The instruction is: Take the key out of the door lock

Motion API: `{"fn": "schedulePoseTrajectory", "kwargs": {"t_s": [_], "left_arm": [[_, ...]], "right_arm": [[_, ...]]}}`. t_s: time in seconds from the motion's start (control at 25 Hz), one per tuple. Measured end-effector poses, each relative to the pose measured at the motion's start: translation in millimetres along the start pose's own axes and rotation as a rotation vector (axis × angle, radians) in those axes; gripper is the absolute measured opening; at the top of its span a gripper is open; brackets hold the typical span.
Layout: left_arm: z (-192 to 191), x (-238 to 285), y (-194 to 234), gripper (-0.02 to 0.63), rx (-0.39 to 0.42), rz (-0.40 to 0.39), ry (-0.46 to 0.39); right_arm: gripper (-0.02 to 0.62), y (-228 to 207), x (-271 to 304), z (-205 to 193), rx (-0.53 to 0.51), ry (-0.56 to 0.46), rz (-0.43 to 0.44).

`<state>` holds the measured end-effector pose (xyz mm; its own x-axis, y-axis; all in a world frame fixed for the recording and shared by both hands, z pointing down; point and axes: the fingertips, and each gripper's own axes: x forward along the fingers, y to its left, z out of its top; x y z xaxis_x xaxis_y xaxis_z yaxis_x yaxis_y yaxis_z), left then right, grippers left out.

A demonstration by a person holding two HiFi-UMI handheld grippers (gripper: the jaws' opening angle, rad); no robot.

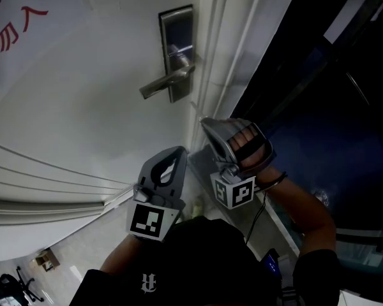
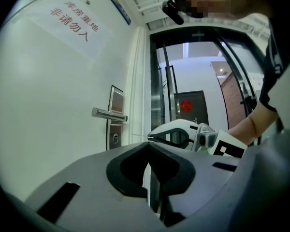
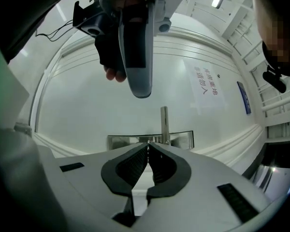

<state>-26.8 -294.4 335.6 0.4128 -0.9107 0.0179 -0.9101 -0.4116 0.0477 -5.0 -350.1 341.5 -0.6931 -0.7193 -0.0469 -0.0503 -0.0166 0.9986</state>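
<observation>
No key shows clearly at the lock plate [image 2: 115,129] beneath the lever handle [image 2: 108,114]; it is probably light, stiff and slick, best pinched by its bow, with the left gripper [image 2: 146,146] and right gripper [image 3: 147,144] near, jaws together on nothing.

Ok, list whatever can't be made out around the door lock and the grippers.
Keyhole, left gripper view: too small to tell whether a key sits in it.
Lock plate, head view: dim; the lever handle crosses its lower part.
Right gripper, its own view: shut tips hide the plate's middle; anything pinched is too small to tell.
</observation>
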Motion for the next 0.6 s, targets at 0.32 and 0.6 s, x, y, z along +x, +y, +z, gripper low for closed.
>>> {"fn": "schedulePoseTrajectory", "kwargs": {"t_s": [0.32,0.6], "left_arm": [[4.1,-5.3,-12.7,0.005,0.021,-0.034,-0.018],[11.3,-10.4,-21.2,0.005,0.035,-0.059,-0.028]], "right_arm": [[0.021,-16.6,-31.1,16.9,-0.009,-0.004,-0.003],[0.021,-23.8,-39.5,27.8,-0.009,-0.018,0.003]]}}
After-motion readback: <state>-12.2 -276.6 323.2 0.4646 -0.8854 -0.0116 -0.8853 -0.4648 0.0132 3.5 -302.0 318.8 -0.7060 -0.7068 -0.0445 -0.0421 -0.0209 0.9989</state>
